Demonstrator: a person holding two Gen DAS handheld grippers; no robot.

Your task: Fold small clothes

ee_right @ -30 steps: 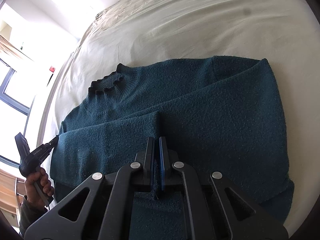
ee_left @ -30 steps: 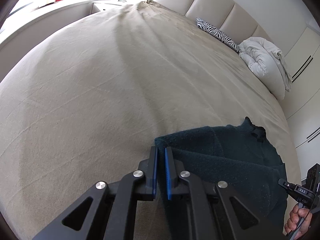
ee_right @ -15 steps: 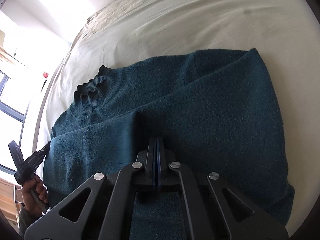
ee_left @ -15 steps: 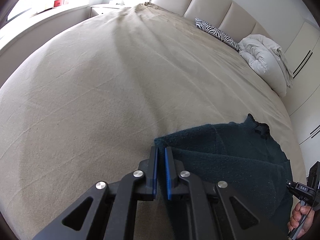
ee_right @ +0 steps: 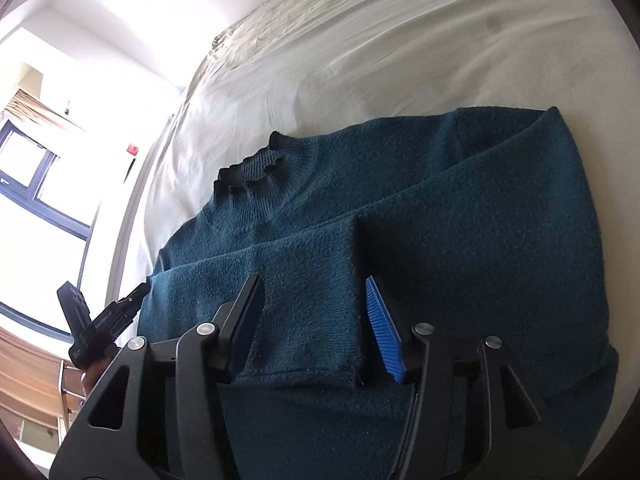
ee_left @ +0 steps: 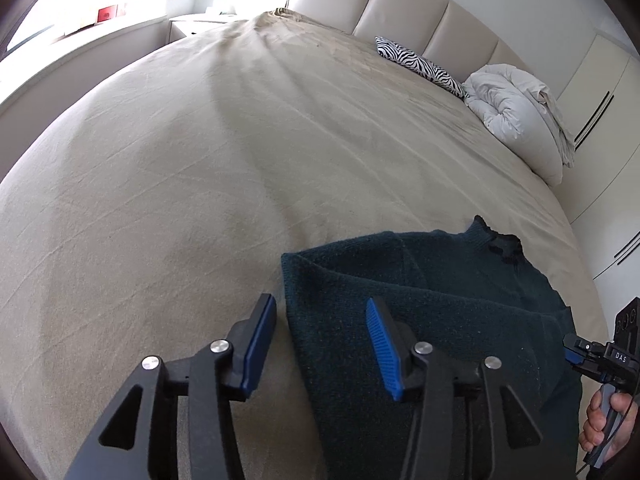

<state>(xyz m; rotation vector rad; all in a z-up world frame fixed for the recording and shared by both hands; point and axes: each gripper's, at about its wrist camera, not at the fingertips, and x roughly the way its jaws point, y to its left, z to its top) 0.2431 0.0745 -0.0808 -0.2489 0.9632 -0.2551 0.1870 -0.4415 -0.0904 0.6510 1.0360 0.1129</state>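
Observation:
A dark teal knit sweater [ee_right: 460,216] lies on the beige bed sheet [ee_left: 200,180], both sleeves folded across its body, collar [ee_right: 256,168] toward the far side. It also shows in the left wrist view [ee_left: 420,300]. My left gripper [ee_left: 320,320] is open and empty, astride the sweater's left folded edge. My right gripper [ee_right: 316,300] is open and empty over the cuff end of the folded sleeve [ee_right: 312,280]. The left gripper shows at the left of the right wrist view [ee_right: 136,294]; the right one at the right edge of the left wrist view [ee_left: 570,354].
A zebra-print pillow [ee_left: 420,64] and a rolled white duvet [ee_left: 516,120] lie by the padded headboard [ee_left: 400,16]. White wardrobe doors [ee_left: 600,92] stand to the right. A window [ee_right: 36,184] and a wooden chair [ee_right: 40,392] are beside the bed.
Both grippers have opened: the left was shut on the sweater's edge and the right on the sleeve, and both have let go. The sleeve now lies flat.

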